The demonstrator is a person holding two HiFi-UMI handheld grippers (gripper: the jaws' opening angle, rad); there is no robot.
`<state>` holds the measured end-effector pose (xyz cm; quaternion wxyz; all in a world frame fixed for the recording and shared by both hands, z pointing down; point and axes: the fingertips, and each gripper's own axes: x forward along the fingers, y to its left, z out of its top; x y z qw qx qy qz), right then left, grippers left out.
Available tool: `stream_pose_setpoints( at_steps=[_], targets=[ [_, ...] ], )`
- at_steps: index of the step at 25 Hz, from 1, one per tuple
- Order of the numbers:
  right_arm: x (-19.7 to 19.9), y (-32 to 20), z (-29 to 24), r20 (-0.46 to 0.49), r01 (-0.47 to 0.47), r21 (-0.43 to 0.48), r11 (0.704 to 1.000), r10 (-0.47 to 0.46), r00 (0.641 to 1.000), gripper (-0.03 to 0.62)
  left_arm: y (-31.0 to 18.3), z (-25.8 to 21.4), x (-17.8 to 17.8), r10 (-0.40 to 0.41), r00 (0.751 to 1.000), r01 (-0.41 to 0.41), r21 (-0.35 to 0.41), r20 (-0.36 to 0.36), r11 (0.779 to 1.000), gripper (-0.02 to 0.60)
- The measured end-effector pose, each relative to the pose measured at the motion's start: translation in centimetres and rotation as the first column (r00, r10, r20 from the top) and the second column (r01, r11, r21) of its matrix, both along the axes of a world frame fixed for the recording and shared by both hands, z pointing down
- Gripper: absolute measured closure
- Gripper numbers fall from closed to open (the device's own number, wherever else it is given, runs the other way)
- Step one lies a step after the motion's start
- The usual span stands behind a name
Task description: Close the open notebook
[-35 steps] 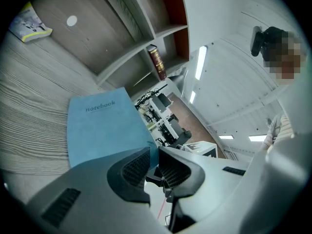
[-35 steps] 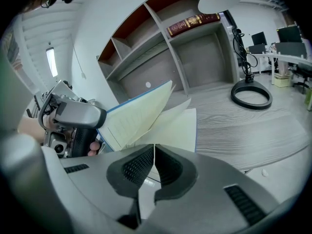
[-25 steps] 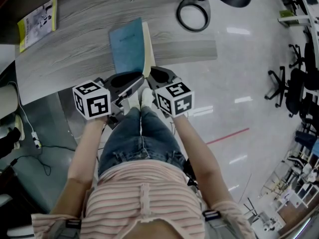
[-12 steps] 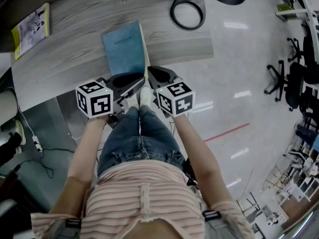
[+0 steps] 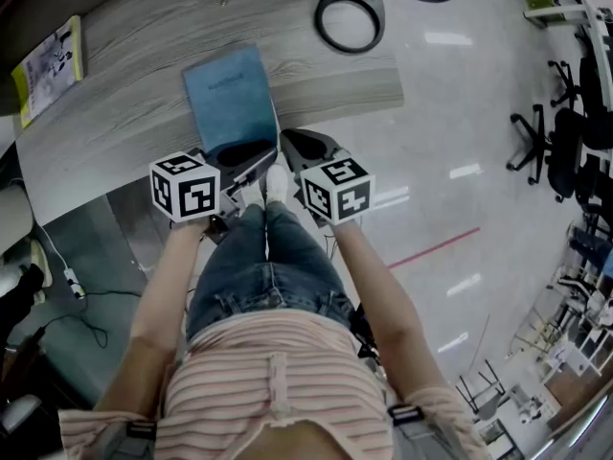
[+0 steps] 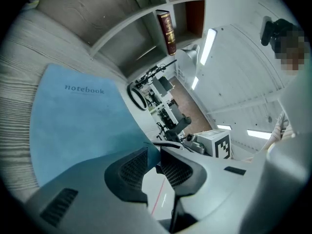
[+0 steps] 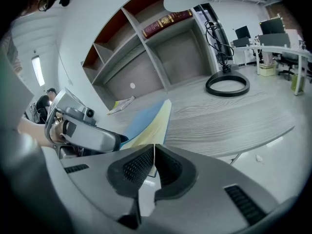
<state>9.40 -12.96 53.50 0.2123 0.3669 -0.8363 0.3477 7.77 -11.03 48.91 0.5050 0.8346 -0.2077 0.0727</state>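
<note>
The blue notebook (image 5: 230, 99) lies on the grey wood table (image 5: 335, 80) with its cover facing up, the word "notebook" (image 6: 84, 89) on it. My left gripper (image 5: 247, 157) is at the book's near edge. Its jaws are opening, and the cover's corner (image 6: 146, 145) still reaches between the pads with a gap showing. My right gripper (image 5: 293, 146) is at the near right corner, beside the cream page block (image 7: 152, 123). Those jaws (image 7: 154, 161) stand closed on a thin pale edge of the notebook.
A black ring-shaped lamp base (image 5: 350, 22) sits at the far right of the table, and a yellow-edged booklet (image 5: 43, 56) at the far left. Shelves behind the table hold a red book (image 6: 167, 26). Cables (image 5: 67, 276) lie on the floor at left.
The blue cover has come down flat, and the cream page edge at its right no longer shows in the head view. Both grippers have sunk a little at the near edge.
</note>
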Motion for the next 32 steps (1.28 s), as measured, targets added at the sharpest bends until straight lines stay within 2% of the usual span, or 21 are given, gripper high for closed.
stream_pose_setpoints(
  at_steps=[14, 20, 26, 32],
  targets=[
    [1.5, 0.2, 1.3, -0.021, -0.025, -0.028, 0.999, 0.025, 0.999, 0.576, -0.5, 2.1, 0.5, -0.014, 1.000, 0.015, -0.051, 0.025, 0.999, 0.503],
    [2.4, 0.0, 0.9, -0.042, -0.043, -0.006, 0.999, 0.042, 0.998, 0.575, -0.8, 2.1, 0.1, -0.043, 0.998, 0.045, -0.065, 0.044, 0.997, 0.505],
    [3.2, -0.6, -1.3, -0.037, -0.051, 0.046, 0.998, 0.053, 0.998, 0.576, -1.6, 0.9, -1.1, -0.100, 0.992, 0.102, -0.018, 0.081, 0.995, 0.522],
    [2.2, -2.0, -4.3, -0.006, -0.048, 0.124, 0.991, 0.049, 0.999, 0.574, -3.1, 0.4, -4.6, -0.203, 0.963, 0.192, 0.079, 0.176, 0.978, 0.561]
  ],
)
